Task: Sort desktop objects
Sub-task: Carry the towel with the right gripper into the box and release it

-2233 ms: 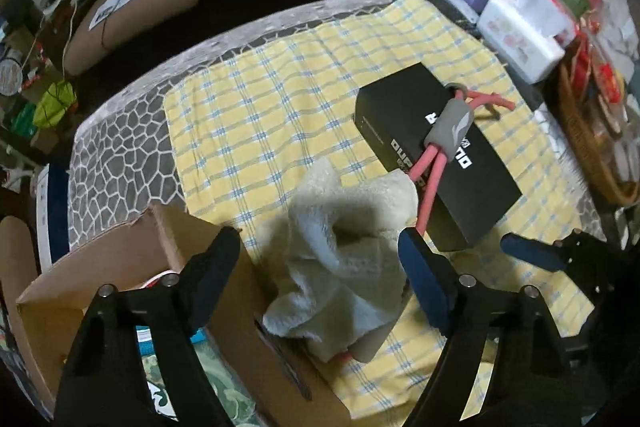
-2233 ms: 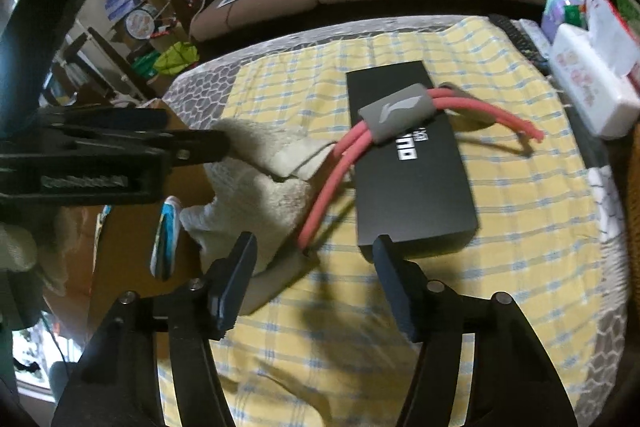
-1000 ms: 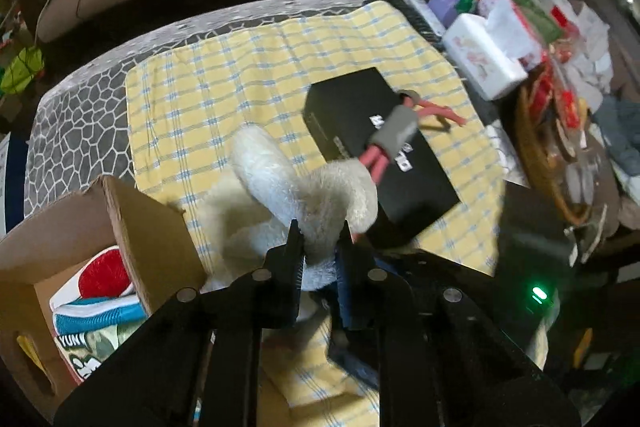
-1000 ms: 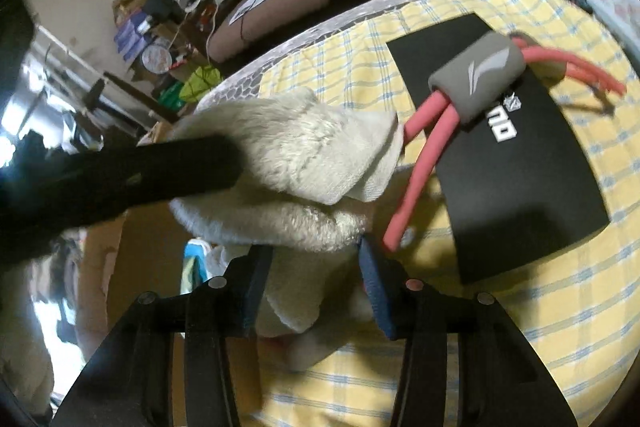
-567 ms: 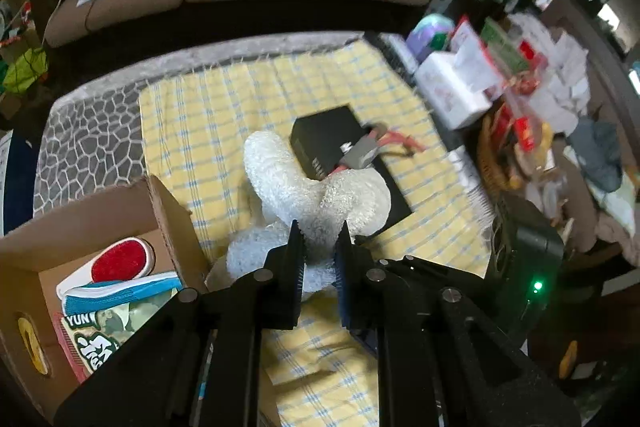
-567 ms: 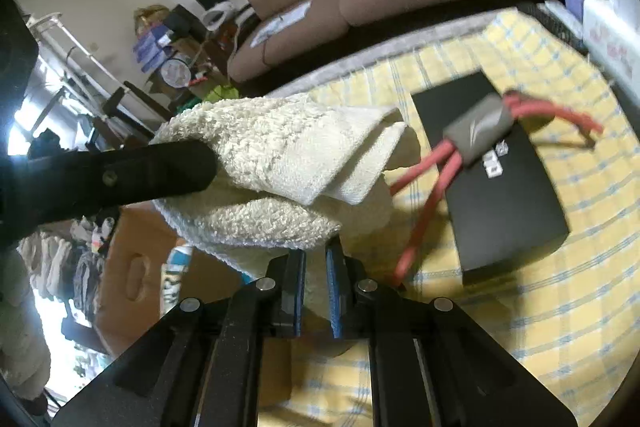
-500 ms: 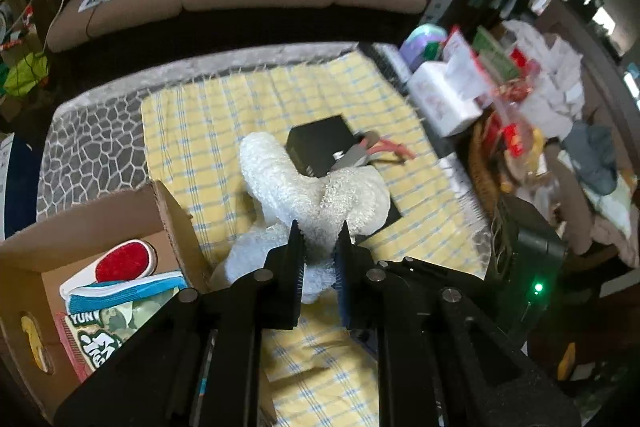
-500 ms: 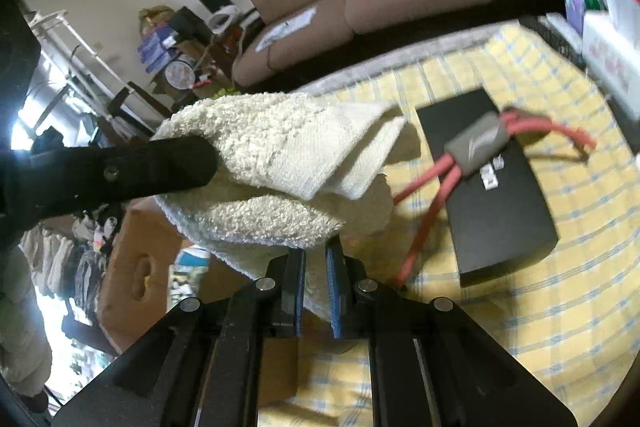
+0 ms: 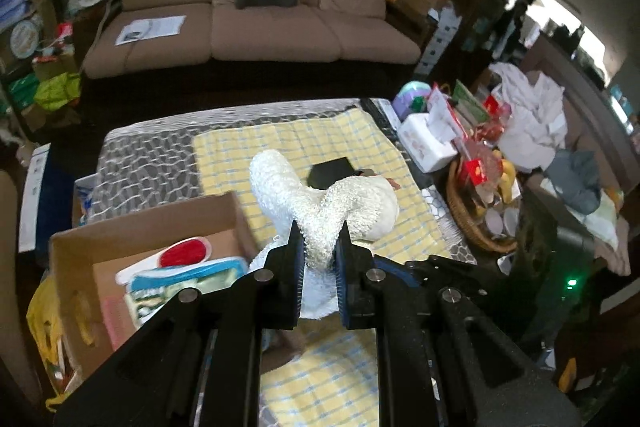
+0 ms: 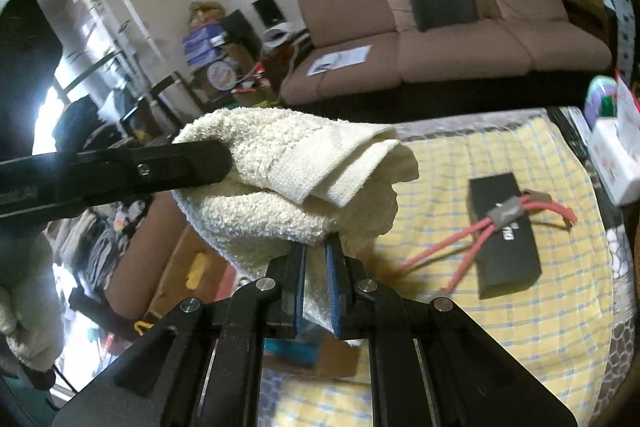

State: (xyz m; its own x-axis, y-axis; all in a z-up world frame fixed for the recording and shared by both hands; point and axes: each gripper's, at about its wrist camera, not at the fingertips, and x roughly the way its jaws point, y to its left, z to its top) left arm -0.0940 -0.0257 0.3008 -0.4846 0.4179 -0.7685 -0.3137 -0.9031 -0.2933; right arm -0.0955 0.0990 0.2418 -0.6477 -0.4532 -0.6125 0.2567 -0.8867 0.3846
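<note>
Both claws had risen, lifting the towel clear of the bench; left claw and right claw clamped it at frame centre; cardboard box lower left held sorted items; black box and red cord remained.

**Clearance around the table**

Open brown cardboard box at left, partly filled, rim standing proud. Yellow checked cloth bare toward near edge. Flat black rectangular box with red cord occupies centre. Wicker basket and white tissue box crowd right edge.
</note>
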